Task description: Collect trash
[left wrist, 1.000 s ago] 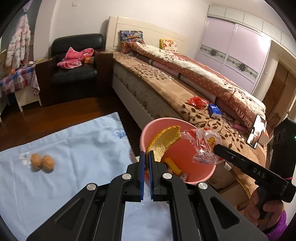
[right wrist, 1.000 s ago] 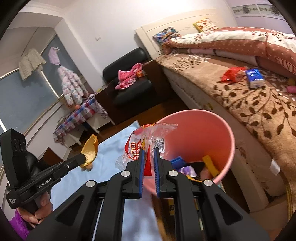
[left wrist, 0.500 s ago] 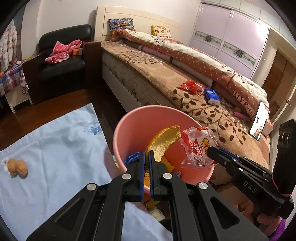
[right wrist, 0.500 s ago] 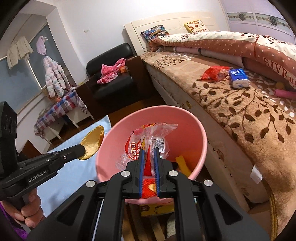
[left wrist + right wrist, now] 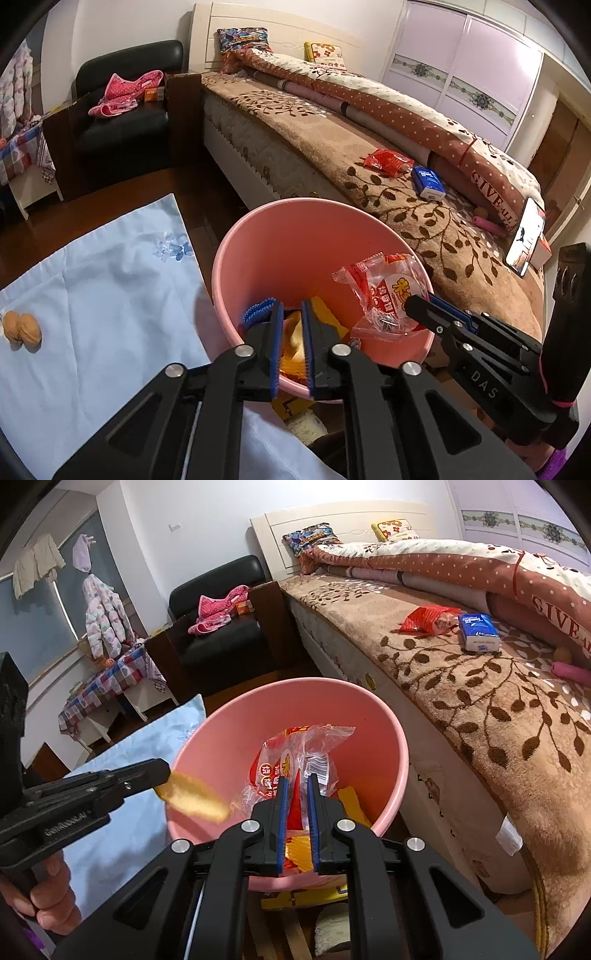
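Observation:
A pink bin (image 5: pixel 258 236) (image 5: pixel 229 731) stands beside the bed. My left gripper (image 5: pixel 291 314) (image 5: pixel 162 771) has opened over it, and the yellow peel (image 5: pixel 195 801) (image 5: pixel 293 332) is dropping free just past its tips into the bin. My right gripper (image 5: pixel 295 781) (image 5: pixel 410 304) holds a clear red-printed snack wrapper (image 5: pixel 295 753) (image 5: pixel 384 291) over the bin's mouth; its jaws stand slightly apart around the wrapper. Yellow and blue scraps (image 5: pixel 255 314) lie inside the bin.
Two walnuts (image 5: pixel 20 328) lie on the light blue cloth (image 5: pixel 103 314) at left. On the bed's brown blanket (image 5: pixel 388 206) lie a red packet (image 5: pixel 388 162), a blue tissue pack (image 5: pixel 428 182) and a phone (image 5: pixel 524 236). A black armchair (image 5: pixel 125 122) stands behind.
Both grippers have moved forward over the bin. My left gripper has opened and let go of the yellow peel, which now falls. The right gripper's jaws have widened slightly on the wrapper.

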{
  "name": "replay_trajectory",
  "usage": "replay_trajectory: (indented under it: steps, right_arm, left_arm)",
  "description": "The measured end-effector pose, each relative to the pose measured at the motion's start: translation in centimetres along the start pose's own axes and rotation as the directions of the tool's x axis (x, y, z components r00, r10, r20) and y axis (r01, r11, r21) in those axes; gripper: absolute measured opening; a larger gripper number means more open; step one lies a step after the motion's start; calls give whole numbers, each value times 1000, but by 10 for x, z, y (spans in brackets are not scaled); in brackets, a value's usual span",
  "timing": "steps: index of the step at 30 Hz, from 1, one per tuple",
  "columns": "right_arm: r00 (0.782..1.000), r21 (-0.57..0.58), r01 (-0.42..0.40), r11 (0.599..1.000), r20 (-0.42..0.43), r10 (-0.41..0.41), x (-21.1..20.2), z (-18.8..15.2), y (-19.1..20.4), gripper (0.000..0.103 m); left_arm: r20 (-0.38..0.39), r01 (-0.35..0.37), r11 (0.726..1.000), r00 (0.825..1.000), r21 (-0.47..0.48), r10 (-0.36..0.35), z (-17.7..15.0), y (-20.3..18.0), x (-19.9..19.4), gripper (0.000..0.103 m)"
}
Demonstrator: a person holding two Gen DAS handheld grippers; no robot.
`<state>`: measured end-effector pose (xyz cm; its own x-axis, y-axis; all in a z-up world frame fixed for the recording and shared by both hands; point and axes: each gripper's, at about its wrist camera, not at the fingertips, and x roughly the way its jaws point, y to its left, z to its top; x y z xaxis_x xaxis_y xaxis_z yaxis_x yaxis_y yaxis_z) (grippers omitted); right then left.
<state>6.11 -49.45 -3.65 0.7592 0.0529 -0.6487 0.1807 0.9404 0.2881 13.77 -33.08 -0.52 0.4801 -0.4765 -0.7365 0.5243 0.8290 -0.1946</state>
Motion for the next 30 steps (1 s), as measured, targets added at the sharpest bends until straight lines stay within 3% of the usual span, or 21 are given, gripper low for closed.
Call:
replay_trajectory:
  steps: [4, 8, 24, 26, 30]
  right_arm:
    - [1000, 24, -7, 1000, -19, 7, 5, 0, -5, 20]
    - [1000, 38, -2, 999, -16, 3, 4, -1, -8, 28]
    - [998, -21, -50, 999, 38, 51, -43, -17, 27, 29]
    - [998, -27, -53, 998, 41, 54, -48, -19, 31, 38]
    - [997, -55, -43, 998, 62, 46, -64, -23, 44, 41]
  left_arm:
    - [13, 8, 1000, 1000, -7, -8, 0, 1, -4, 34]
    - [20, 6, 1000, 1000, -8, -6, 0, 0, -7, 39]
    - [86, -29, 999, 996, -15, 30, -13, -2, -53, 50]
    - [95, -33, 999, 995, -26, 35, -15, 0, -61, 50]
    - [116, -45, 998, 992, -38, 49, -19, 2, -76, 54]
